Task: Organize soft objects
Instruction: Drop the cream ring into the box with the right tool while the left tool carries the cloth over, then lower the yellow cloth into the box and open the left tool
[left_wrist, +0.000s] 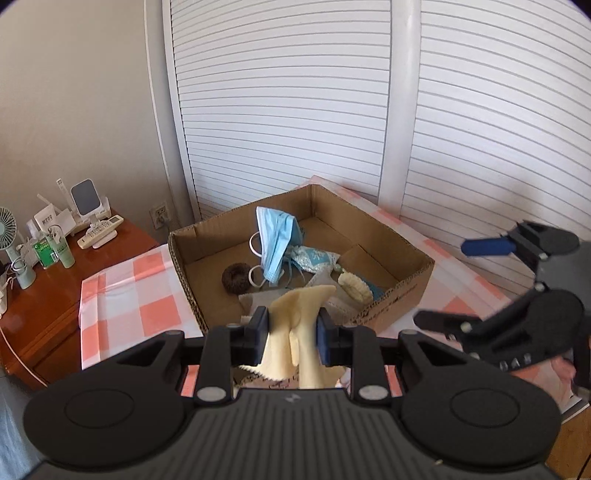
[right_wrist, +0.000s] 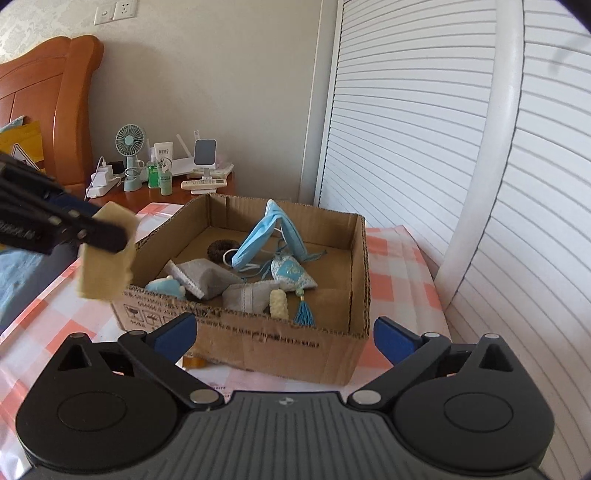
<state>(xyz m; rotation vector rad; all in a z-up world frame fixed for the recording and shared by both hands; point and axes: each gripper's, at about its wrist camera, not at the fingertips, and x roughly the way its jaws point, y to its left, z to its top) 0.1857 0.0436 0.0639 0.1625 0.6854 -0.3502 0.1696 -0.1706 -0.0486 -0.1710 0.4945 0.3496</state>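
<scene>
A cream cloth (left_wrist: 295, 314) hangs pinched between the blue pads of my left gripper (left_wrist: 291, 332), which is shut on it just in front of the cardboard box (left_wrist: 391, 295). From the right wrist view the cream cloth (right_wrist: 107, 258) dangles from the left gripper (right_wrist: 103, 236) above the box's near left corner. My right gripper (right_wrist: 284, 328) stands open with nothing between its fingers, short of the box's (right_wrist: 295, 347) front wall. Inside lie a blue face mask (right_wrist: 258, 236), a dark scrunchie (right_wrist: 221, 248), grey pouches (right_wrist: 207, 277), a blue tasselled sachet (right_wrist: 291, 273) and a cream knitted piece (right_wrist: 279, 302).
The box sits on an orange-and-white checked cloth (right_wrist: 399, 266). White louvred doors (right_wrist: 406, 147) stand close behind and to the right. A wooden nightstand (left_wrist: 37, 295) at the left carries a small fan (right_wrist: 129, 155), bottles and a remote. A wooden headboard (right_wrist: 48, 92) rises at far left.
</scene>
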